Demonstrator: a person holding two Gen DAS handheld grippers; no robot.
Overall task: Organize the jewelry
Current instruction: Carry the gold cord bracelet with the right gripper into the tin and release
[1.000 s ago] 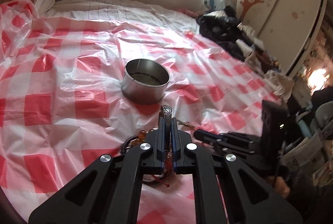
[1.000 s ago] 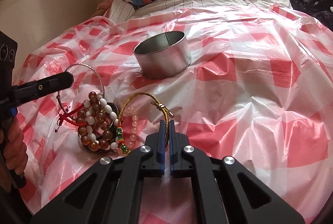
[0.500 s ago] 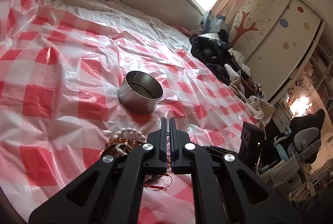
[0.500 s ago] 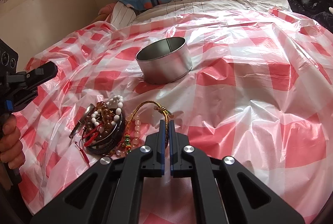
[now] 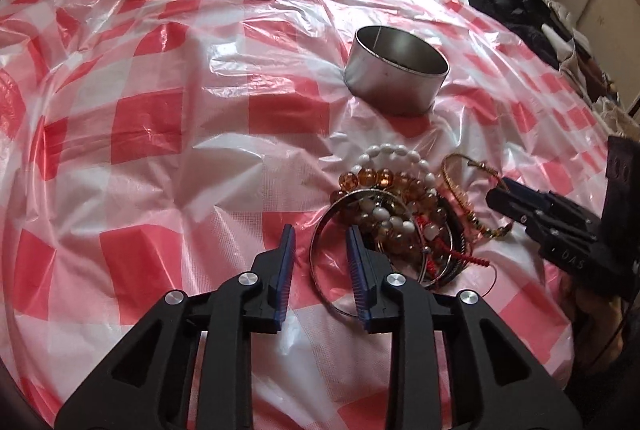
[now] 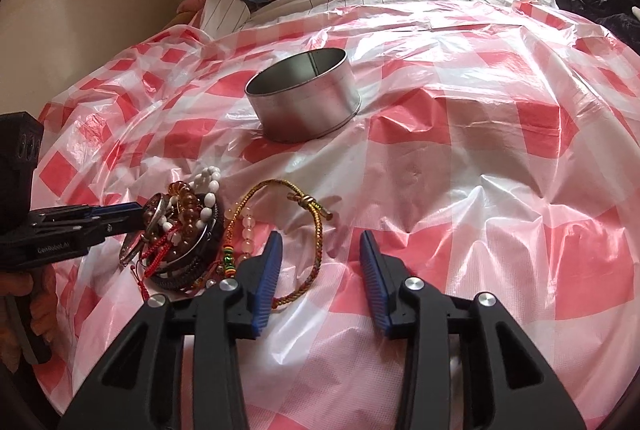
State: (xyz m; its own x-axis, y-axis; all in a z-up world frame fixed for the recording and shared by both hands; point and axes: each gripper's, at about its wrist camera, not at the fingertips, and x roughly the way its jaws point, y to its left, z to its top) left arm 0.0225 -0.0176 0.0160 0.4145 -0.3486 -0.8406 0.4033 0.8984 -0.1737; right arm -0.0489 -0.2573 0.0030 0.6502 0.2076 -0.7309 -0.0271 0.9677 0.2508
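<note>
The jewelry lies in a tangled heap on a bed covered with a red-and-white checked plastic sheet, a little nearer the cameras than a round metal tin that stands upright and looks empty or nearly so. The heap holds a thin silver bangle, a white bead bracelet, amber bead strands, a red cord and some dark bands, all overlapping. A gold-and-red braided cord bracelet lies partly apart, just beside the pile.

The left gripper has its jaws released and holds nothing; its right finger sits over the bangle's ring, so the near rim appears to lie between the jaws, though contact cannot be confirmed. The right gripper is likewise spread and empty, with the braided cord's near arc running between its jaws.

Everything here is probably light. The bangle is stiff and smooth, so it should be pinched across its thin rim, squarely, or it may slip and swivel. The bead strands are likely elastic and floppy; they would sag and swing when lifted, and their rounded beads give poor purchase, so a grip on the string between beads seems better. The braided cord is soft and rougher, probably the easiest to hold anywhere along its length. Because the pieces interlock, lifting one risks dragging others. The slick, wrinkled sheet may shift under any push.
</note>
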